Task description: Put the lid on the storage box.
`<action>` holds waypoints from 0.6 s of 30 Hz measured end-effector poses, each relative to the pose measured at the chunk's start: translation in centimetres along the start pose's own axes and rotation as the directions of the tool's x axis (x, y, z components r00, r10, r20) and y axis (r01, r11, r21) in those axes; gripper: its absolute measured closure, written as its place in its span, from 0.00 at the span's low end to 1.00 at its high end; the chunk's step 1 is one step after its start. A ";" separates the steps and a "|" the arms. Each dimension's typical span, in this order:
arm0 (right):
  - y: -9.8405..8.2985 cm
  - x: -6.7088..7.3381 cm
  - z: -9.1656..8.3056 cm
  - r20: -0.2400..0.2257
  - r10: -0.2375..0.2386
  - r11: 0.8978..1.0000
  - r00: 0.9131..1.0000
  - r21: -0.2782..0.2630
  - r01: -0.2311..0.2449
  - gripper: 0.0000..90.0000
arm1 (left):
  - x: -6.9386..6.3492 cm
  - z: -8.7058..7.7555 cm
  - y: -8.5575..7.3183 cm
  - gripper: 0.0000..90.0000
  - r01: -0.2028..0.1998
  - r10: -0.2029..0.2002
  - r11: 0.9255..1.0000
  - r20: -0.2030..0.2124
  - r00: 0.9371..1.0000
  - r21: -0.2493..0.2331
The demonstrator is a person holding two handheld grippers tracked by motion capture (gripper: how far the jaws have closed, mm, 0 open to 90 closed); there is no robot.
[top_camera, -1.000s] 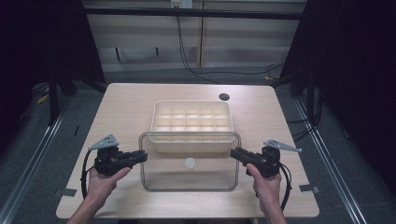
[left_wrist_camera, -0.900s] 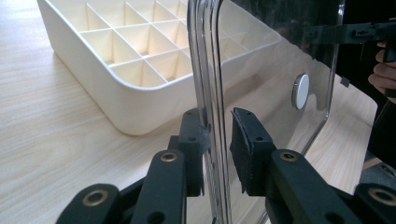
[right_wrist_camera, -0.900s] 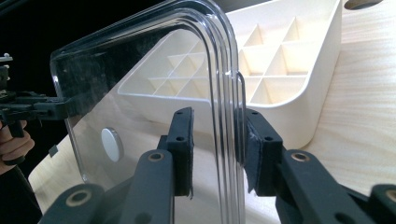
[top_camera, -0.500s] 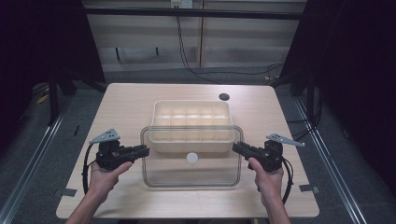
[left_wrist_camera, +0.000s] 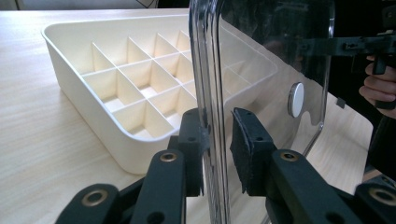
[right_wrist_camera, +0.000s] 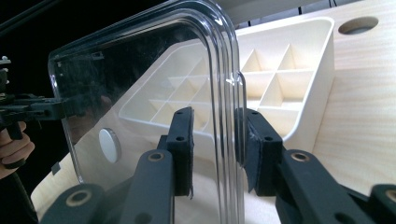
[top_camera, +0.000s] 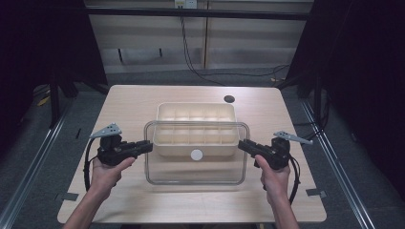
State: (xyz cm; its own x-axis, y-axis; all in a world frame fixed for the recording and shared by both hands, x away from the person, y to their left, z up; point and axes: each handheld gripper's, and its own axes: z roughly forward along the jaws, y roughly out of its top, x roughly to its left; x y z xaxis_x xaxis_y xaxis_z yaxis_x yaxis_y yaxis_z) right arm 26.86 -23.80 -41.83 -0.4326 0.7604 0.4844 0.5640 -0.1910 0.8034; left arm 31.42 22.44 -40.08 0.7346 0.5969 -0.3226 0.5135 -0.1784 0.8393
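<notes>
- I've got the clear lid held up off the worktop by both short edges, roughly level, over the near part of the cream tray.
- Left gripper: fingers closed down on the lid's left rim; in the left gripper view the rim runs upright between the pads, one pad pressed on it, the other just beside it.
- Right gripper: fingers closed on the lid's right rim, same way.
- Lid has a round white knob near its near-middle.
- Cream tray sits mid-worktop, divided into small square compartments, all look empty.
- Dark round hole in worktop, far right of the tray.
</notes>
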 end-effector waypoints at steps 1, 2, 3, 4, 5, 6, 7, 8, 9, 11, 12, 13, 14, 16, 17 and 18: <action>0.2 0.0 0.0 0.000 -0.003 1.000 1.000 -0.005 0.003 0.75 | 0.0 0.0 0.2 0.83 -0.001 0.001 1.000 -0.001 1.000 -0.001; 0.5 0.1 0.1 -0.001 -0.005 1.000 1.000 -0.004 0.005 0.75 | 0.1 0.0 0.4 0.82 0.001 -0.001 1.000 -0.004 1.000 -0.003; 0.7 0.1 0.1 0.000 -0.009 1.000 1.000 -0.008 0.009 0.75 | 0.1 0.0 0.5 0.82 0.001 -0.001 1.000 -0.004 1.000 -0.006; 0.9 0.1 0.2 0.000 -0.004 1.000 1.000 -0.007 0.004 0.74 | 0.2 0.1 0.7 0.82 0.001 -0.001 1.000 -0.003 1.000 -0.009; 1.1 0.1 0.2 0.004 -0.010 1.000 1.000 -0.010 0.010 0.74 | 0.2 0.1 0.8 0.82 -0.001 0.001 1.000 -0.003 1.000 -0.010; 1.3 0.1 0.3 0.005 -0.011 1.000 1.000 -0.014 0.011 0.74 | 0.2 0.1 0.9 0.82 -0.001 0.001 1.000 -0.006 1.000 -0.010; 1.5 0.0 0.3 0.004 -0.005 1.000 1.000 -0.016 0.005 0.74 | 0.2 0.1 1.0 0.82 -0.002 0.001 1.000 -0.008 1.000 -0.012; 1.6 0.0 0.4 0.002 -0.002 1.000 1.000 -0.018 0.002 0.74 | 0.2 0.2 1.2 0.82 -0.005 0.005 1.000 -0.007 1.000 -0.010; 1.8 -0.1 0.5 0.003 -0.003 1.000 1.000 -0.019 0.003 0.74 | 0.3 0.2 1.3 0.82 -0.005 0.005 1.000 -0.013 1.000 -0.007; 2.0 0.0 0.6 0.002 -0.001 1.000 1.000 -0.019 0.001 0.74 | 0.4 0.2 1.5 0.82 0.001 -0.001 1.000 -0.021 1.000 -0.006; 2.1 0.0 0.7 0.002 -0.004 1.000 1.000 -0.018 0.004 0.74 | 0.6 0.3 1.6 0.82 0.001 -0.001 1.000 -0.025 1.000 -0.007; 2.3 0.1 0.8 0.004 -0.006 1.000 1.000 -0.012 0.006 0.74 | 0.7 0.3 1.8 0.82 0.001 -0.002 1.000 -0.025 1.000 -0.008; 2.4 0.1 0.9 0.006 -0.008 1.000 1.000 -0.011 0.008 0.74 | 0.8 0.3 1.9 0.82 -0.003 0.003 1.000 -0.029 1.000 -0.006; 2.7 0.2 1.0 0.008 -0.011 1.000 1.000 -0.010 0.011 0.74 | 0.9 0.2 2.3 0.82 -0.003 0.003 1.000 -0.031 1.000 -0.012; 2.8 0.2 1.1 0.008 -0.014 1.000 1.000 -0.014 0.014 0.74 | 1.0 0.2 2.4 0.82 -0.003 0.003 1.000 -0.030 1.000 -0.015; 3.0 0.2 1.2 0.007 -0.013 1.000 1.000 -0.017 0.013 0.74 | 1.0 0.2 2.5 0.82 -0.001 0.000 1.000 -0.032 0.999 -0.018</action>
State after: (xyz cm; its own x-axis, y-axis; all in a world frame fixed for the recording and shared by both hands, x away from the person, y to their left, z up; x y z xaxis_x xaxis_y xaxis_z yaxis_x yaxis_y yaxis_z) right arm 29.31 -23.48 -39.78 -0.4346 0.7675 0.4713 0.5464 -0.1912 0.8154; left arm 33.57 22.42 -38.37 0.7204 0.6213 -0.3082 0.5049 -0.1651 0.8472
